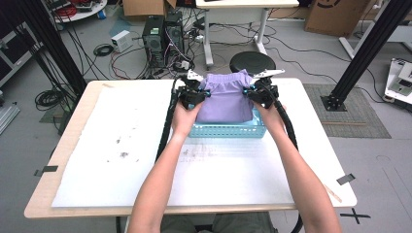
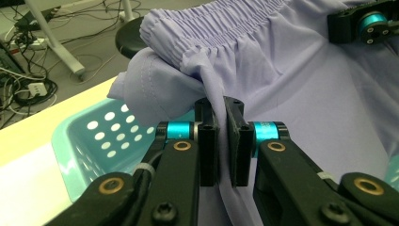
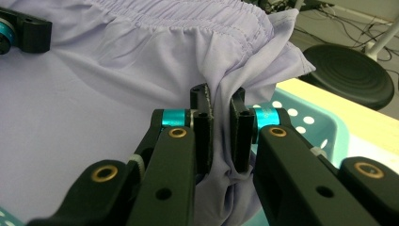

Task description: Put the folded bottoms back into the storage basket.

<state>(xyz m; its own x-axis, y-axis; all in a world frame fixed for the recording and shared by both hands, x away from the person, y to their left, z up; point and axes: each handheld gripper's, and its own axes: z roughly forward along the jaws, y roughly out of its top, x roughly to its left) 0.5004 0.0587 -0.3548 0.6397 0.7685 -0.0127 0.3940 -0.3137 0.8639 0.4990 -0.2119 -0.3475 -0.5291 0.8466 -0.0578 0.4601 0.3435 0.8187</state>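
Where the high view looks down, bare white sheet (image 1: 121, 145) spreads left and below; basket (image 1: 228, 130) sits upper centre, shorts (image 1: 227, 99) hanging into it. Left gripper (image 1: 193, 92) and right gripper (image 1: 262, 91) flank the cloth, forearms reaching up from the bottom.

Left gripper view: jaws clamped on a waistband (image 2: 211, 35) fold, centre; basket wall at left.

Right gripper view: jaws pinching bunched cloth, centre; stool (image 3: 348, 75) upper right.
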